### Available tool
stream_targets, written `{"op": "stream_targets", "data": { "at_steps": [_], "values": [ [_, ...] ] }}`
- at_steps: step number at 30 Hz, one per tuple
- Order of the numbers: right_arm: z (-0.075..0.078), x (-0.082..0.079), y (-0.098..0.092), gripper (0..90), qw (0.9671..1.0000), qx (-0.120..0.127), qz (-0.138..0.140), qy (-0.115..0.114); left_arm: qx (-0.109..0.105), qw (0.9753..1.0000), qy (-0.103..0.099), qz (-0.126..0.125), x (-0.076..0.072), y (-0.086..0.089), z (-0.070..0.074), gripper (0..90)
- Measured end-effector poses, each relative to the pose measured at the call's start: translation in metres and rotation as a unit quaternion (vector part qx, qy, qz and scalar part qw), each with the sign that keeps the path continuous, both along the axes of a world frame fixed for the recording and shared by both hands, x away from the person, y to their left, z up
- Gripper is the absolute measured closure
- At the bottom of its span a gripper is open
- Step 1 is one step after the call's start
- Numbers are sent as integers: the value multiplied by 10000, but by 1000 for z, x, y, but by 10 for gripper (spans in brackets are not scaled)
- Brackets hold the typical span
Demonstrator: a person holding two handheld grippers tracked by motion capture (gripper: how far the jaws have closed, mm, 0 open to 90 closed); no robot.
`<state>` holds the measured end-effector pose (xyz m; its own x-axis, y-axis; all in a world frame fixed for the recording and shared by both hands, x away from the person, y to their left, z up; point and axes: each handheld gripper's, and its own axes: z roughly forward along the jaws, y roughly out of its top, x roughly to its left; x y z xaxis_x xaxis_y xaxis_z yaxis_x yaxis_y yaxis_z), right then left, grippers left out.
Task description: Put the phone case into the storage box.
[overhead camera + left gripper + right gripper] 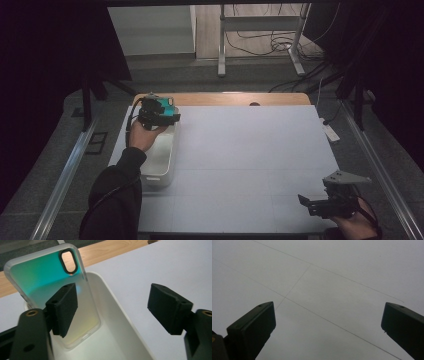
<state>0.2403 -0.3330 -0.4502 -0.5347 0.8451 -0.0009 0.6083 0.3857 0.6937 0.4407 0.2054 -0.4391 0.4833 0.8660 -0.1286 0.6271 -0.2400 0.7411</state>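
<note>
Phone case [50,285] in bin [120,322] — table's left

Phone case [47,277]: lower left part hidden behind the left gripper [112,307] pad. White bin [117,322] cut off at the bottom edge.

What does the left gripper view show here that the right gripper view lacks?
Left gripper view: a teal, translucent phone case leaning upright against the far end of a white bin, with the wooden table edge behind it; one jaw overlaps the case.

Right gripper view: thin seam lines crossing the bare surface.

Both: two black jaws standing wide apart, closed on nothing, over the white tabletop.
</note>
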Motion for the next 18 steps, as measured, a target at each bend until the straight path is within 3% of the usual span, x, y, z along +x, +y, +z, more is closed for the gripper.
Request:
{"op": "stream_targets", "data": {
  "at_steps": [8, 18],
  "values": [
    [0, 0, 0, 0, 10000, -6, -1, -3, -193, 9998, -33, -59, -8, 2, 1, 111],
    [0, 0, 0, 0, 10000, -1, 2, -6, -224, 9997, -9, -138, -15, 4, 0, 43]
  ]
}}
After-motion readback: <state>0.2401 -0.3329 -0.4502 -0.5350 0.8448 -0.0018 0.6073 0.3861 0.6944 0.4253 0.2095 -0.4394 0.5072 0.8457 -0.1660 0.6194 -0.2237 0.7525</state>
